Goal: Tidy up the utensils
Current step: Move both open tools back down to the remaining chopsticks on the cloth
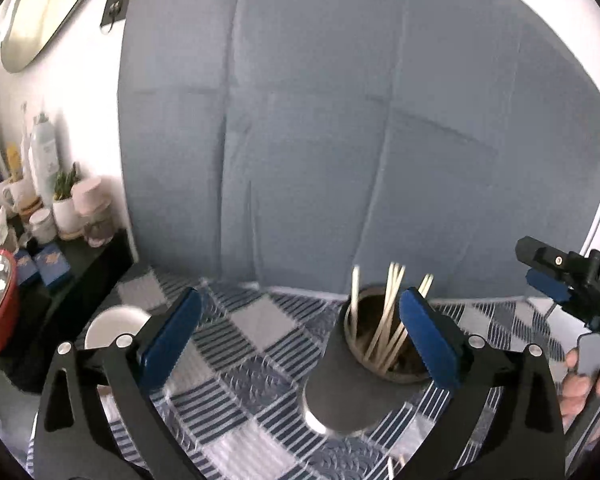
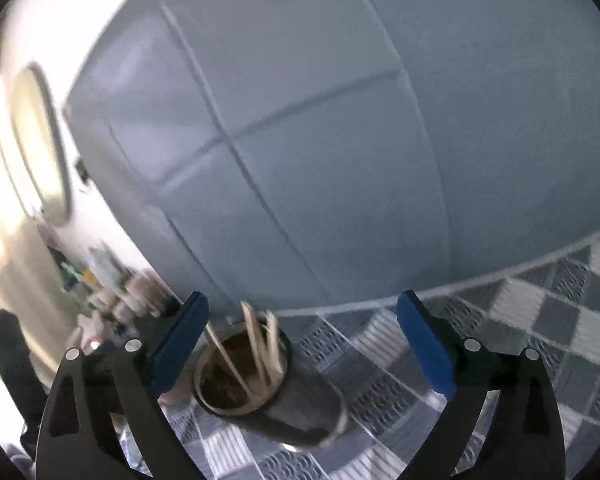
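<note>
Blue-and-white checked quilt (image 1: 260,320) below a grey-blue padded headboard (image 1: 340,120). On it, upright dark metal cylindrical holder (image 1: 352,392) with pale wooden chopsticks (image 1: 384,320). Left gripper (image 1: 300,344) and right gripper (image 2: 302,344): jaws wide apart, holding nothing.

Bright daylight, seemingly from the left; fisheye edges warp; right wrist view motion-blurred.

A home bedroom: padded blue headboard (image 1: 360,120), checked quilt (image 1: 252,344), toiletries-crowded side shelf (image 1: 80,256).
</note>
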Tool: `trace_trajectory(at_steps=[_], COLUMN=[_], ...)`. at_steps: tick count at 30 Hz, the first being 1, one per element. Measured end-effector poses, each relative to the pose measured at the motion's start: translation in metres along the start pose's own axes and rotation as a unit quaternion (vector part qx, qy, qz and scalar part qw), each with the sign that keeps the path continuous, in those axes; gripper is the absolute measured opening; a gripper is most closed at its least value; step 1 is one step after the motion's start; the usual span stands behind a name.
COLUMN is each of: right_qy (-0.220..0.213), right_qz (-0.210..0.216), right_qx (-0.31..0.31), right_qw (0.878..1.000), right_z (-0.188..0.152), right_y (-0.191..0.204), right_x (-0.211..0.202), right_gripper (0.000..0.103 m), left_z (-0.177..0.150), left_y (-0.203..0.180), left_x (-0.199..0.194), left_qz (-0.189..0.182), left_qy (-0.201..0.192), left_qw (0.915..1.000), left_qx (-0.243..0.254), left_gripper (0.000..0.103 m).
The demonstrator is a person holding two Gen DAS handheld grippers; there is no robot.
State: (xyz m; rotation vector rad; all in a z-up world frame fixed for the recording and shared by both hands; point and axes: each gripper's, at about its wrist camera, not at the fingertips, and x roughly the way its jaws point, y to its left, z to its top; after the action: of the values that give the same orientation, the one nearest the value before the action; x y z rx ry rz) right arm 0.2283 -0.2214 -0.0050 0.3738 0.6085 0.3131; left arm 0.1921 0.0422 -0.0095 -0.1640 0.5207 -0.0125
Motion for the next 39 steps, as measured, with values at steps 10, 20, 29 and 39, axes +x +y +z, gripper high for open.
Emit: trace_trajectory(at_steps=[10, 20, 29, 39], right_qy=[0.091, 0.199, 0.248, 0.296], right_qz=[-0.065, -0.077, -0.102, -0.113], right_qx=[0.021, -0.056, -0.057, -0.043], right_qw=[0.994, 0.975, 0.962, 0.947], right_z=[-0.067, -0.149, -0.186, -0.195], right_y=[-0.045, -0.053, -0.072, -0.067], right_x=[-0.001, 0.005, -0.006, 0.006], right_gripper=[0.091, 0.091, 0.091, 0.091], left_z=[-0.077, -0.153, -0.193, -0.219], left_y=[0.002, -0.027, -0.052, -0.073], left_x=[0.011, 0.025, 0.020, 0.021], left_qz=[-0.009, -0.034, -0.057, -0.054], left_qy=[0.105, 0.195, 0.244, 0.277], left_qw=[0.9943, 0.9792, 0.9638, 0.9478], left_qx=[-0.020, 0.047, 0.092, 0.148], left_gripper=[0.097, 0.097, 0.097, 0.097])
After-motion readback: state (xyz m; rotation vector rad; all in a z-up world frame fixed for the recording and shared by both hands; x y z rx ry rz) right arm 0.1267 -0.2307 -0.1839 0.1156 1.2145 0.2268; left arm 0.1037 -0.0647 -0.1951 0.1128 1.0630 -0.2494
